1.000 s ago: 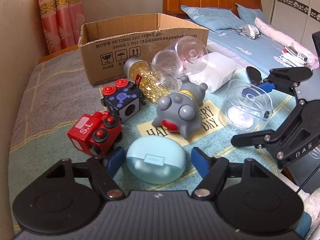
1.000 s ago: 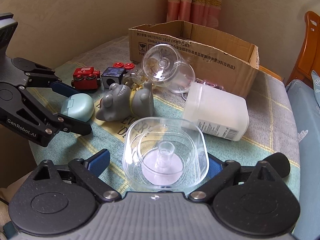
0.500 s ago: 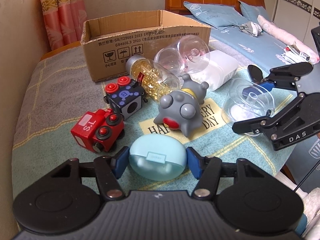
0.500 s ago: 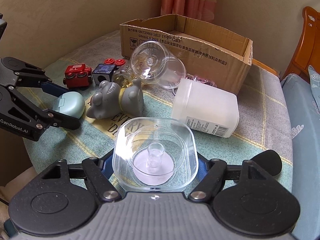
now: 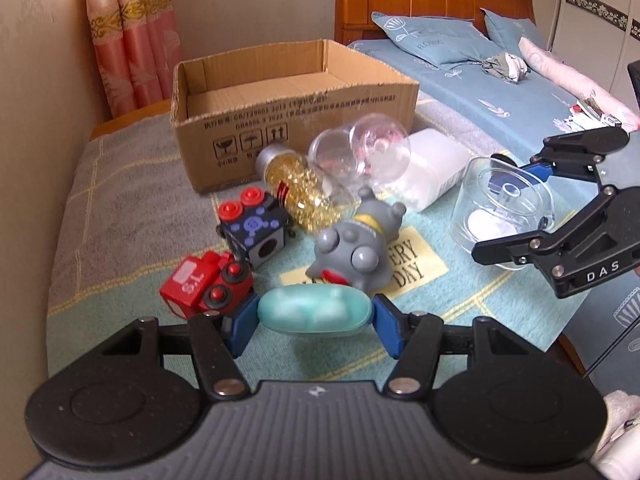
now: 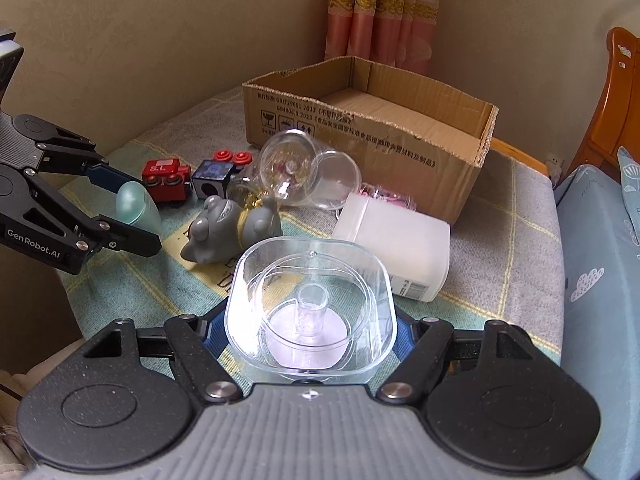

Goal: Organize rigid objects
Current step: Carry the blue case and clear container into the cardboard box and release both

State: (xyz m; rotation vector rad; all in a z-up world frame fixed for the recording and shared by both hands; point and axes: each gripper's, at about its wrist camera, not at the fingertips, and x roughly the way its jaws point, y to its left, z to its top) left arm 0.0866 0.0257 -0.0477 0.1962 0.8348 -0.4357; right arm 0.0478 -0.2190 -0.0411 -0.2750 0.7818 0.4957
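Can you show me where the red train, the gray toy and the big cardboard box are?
red train (image 5: 200, 290): left wrist view, on its red side.
gray toy (image 5: 356, 256): left wrist view, on its round body.
cardboard box (image 6: 360, 132): right wrist view, on its printed front wall.

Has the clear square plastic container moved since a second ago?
Yes. The clear square plastic container, in the right gripper, has lifted off the cloth toward the cardboard box.
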